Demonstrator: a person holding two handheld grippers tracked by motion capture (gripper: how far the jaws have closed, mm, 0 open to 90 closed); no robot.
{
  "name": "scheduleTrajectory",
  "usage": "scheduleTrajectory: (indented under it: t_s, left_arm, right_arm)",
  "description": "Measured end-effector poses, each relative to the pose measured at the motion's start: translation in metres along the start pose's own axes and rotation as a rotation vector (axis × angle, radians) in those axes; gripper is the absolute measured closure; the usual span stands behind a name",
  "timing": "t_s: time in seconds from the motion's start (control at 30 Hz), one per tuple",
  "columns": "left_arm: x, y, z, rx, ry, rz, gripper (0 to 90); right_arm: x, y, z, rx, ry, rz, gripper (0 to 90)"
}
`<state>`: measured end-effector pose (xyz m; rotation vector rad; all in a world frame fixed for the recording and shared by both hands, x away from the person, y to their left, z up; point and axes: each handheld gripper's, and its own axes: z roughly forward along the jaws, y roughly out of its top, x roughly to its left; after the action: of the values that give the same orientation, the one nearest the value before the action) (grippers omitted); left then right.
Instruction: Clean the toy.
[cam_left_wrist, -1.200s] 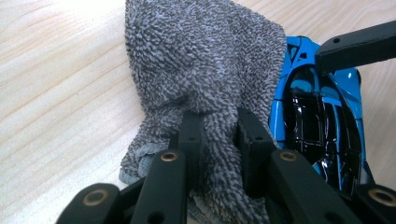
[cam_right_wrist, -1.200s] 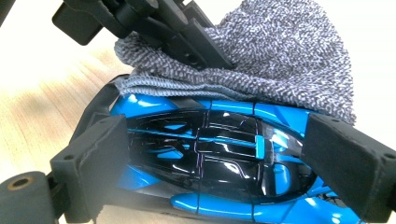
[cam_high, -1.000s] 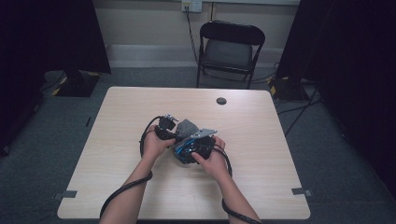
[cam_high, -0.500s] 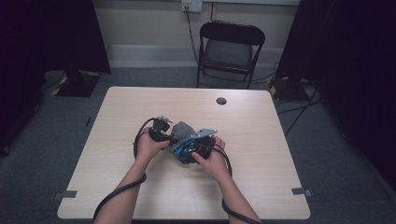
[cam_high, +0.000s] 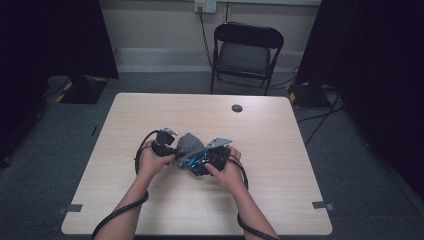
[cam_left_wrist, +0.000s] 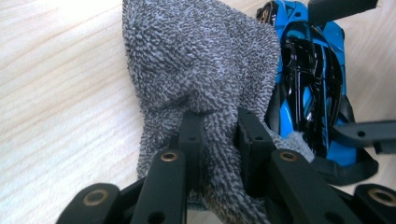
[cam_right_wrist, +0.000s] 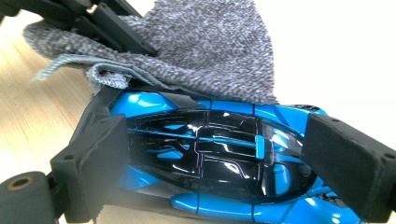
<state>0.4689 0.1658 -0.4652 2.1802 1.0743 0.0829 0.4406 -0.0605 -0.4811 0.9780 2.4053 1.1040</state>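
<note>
The blue toy car (cam_right_wrist: 210, 158) is lying near the middle of the surface (cam_high: 280, 165), a little toward the near edge, and the right tool (cam_right_wrist: 219, 158) is pinching it across its body, one black pad pressing on each side. The car is glossy, blue with black panels and thin blue lines, low and sleek in shape. The grey cloth (cam_left_wrist: 201, 65) is lying over one end of the car and touching it. This cloth is soft and fuzzy, with short loops like a towel, and one stitched hem is showing in the right gripper view. The left tool (cam_left_wrist: 218, 135) is pinching a bunched fold of the cloth between its pads, which are pressed close on the fabric. In the high view the two hands are close together, the left hand (cam_high: 150, 161) beside the cloth (cam_high: 189, 144) and the right hand (cam_high: 226, 170) behind the car (cam_high: 199, 159).

The surface is pale wood with a fine grain. A small dark round thing (cam_high: 237, 108) is sitting well apart, near the far edge. A black folding chair (cam_high: 245, 50) is standing on the floor beyond that edge. Nothing is standing between the tools and the car.

Compared with one second ago, the left hand is sitting a little more toward the left edge, and the cloth is stretching out more from the car. The right hand is staying in the same place.
</note>
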Motion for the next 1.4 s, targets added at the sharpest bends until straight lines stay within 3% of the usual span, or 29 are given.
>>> scheduleTrajectory:
  t_s: [0.27, 0.53, 0.9, 1.03, 1.1, 1.17, 1.4]
  left_arm:
    - [0.0, -0.012, -0.01, -0.022, -0.005, -0.037, 74.7]
    - [-0.001, -0.023, -0.016, -0.038, -0.017, -0.045, 74.7]
    - [0.004, -0.023, -0.022, -0.067, 0.027, -0.081, 74.5]
    - [0.008, -0.022, -0.018, -0.061, 0.024, -0.093, 74.4]
    - [0.01, -0.022, -0.017, -0.055, 0.061, -0.091, 73.9]
    - [0.012, -0.023, -0.015, -0.068, 0.049, -0.111, 73.4]
    - [0.007, -0.025, -0.017, -0.034, 0.01, -0.058, 74.1]
  right_arm:
    - [0.001, 0.0, 0.0, -0.002, -0.001, 0.001, 7.1]
    - [0.002, 0.0, 0.0, -0.003, 0.0, -0.003, 7.1]
    - [0.002, 0.0, 0.0, -0.002, 0.002, -0.003, 7.2]
    - [0.003, 0.0, 0.0, -0.003, 0.001, -0.002, 7.2]
    - [0.002, -0.001, 0.0, -0.004, 0.001, -0.002, 7.2]
    - [0.002, 0.0, 0.0, -0.002, 0.001, -0.003, 7.2]
    - [0.001, 0.0, 0.0, -0.001, 0.001, -0.001, 7.1]
